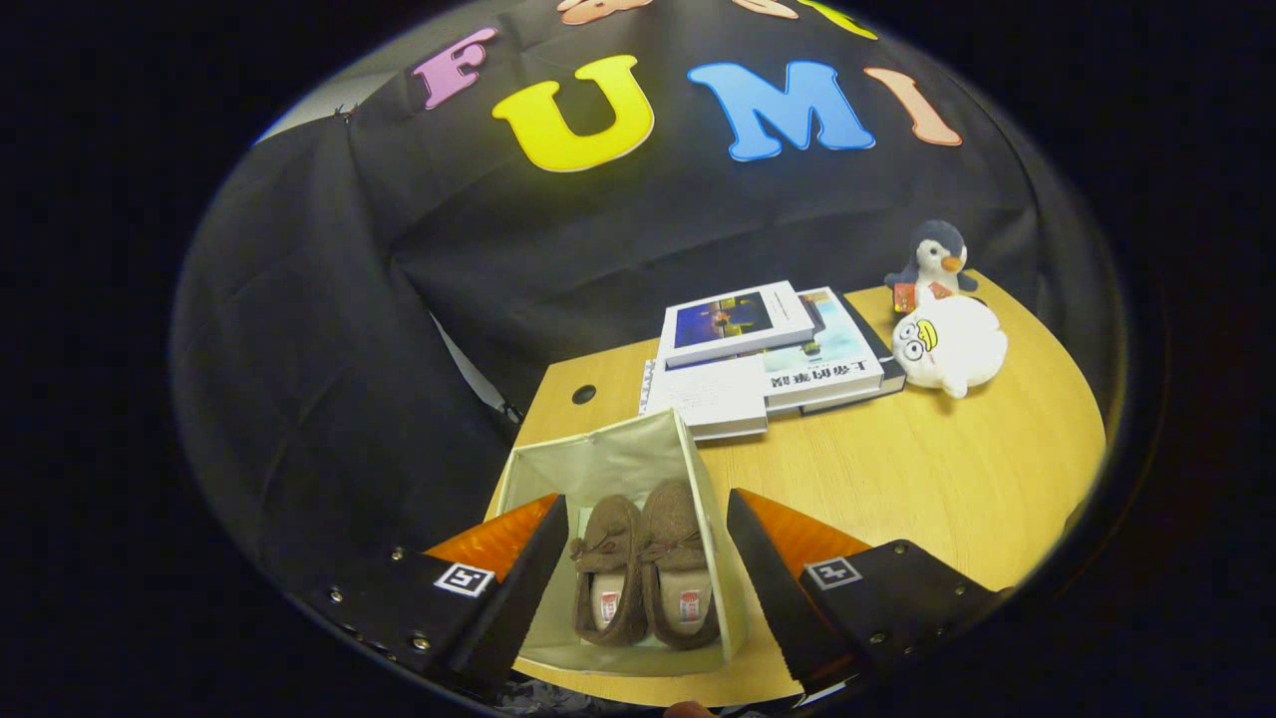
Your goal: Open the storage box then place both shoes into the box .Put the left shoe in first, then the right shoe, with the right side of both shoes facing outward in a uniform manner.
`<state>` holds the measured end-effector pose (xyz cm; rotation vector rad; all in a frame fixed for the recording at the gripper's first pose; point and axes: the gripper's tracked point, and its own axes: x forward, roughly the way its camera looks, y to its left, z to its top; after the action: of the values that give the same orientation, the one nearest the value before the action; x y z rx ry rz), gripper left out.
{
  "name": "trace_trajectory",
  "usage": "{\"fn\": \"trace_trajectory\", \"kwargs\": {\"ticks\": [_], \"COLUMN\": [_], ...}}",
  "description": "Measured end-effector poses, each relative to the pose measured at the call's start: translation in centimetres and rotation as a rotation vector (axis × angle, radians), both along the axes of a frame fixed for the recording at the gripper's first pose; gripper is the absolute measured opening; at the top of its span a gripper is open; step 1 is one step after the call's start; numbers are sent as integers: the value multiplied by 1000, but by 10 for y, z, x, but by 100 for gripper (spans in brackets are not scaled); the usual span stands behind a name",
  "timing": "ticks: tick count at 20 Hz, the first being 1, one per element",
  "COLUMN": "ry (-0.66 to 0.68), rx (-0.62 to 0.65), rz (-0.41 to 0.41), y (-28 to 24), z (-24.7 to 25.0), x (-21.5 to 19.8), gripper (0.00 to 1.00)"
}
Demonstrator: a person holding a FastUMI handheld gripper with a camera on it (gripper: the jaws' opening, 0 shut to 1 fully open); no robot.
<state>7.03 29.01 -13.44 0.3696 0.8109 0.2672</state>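
A cream fabric storage box stands open on the wooden table, below and between my fingers. Two brown moccasin shoes lie side by side inside it, toes pointing away from me: the left shoe and the right shoe. My gripper hovers above the box, open, with nothing between its fingers. One finger hangs over the box's left wall, the other finger just outside its right wall.
Beyond the box lies a stack of books. Right of the books sit a white plush toy and a small penguin plush. A cable hole marks the table near its left edge. Bare table spreads to the right.
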Motion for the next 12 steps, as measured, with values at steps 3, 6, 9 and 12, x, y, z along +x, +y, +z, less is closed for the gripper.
{"fn": "trace_trajectory", "kwargs": {"ticks": [3,6,9,12], "ry": [-73,-131,-185,-236], "rx": [-21,-57,-81,-119], "rz": [1,-8,-30,-55], "y": [-30,-66,-104,-147], "z": [25,45,64,79], "x": [-1,-3,-5,-10], "gripper": [98,97,98,98]}}
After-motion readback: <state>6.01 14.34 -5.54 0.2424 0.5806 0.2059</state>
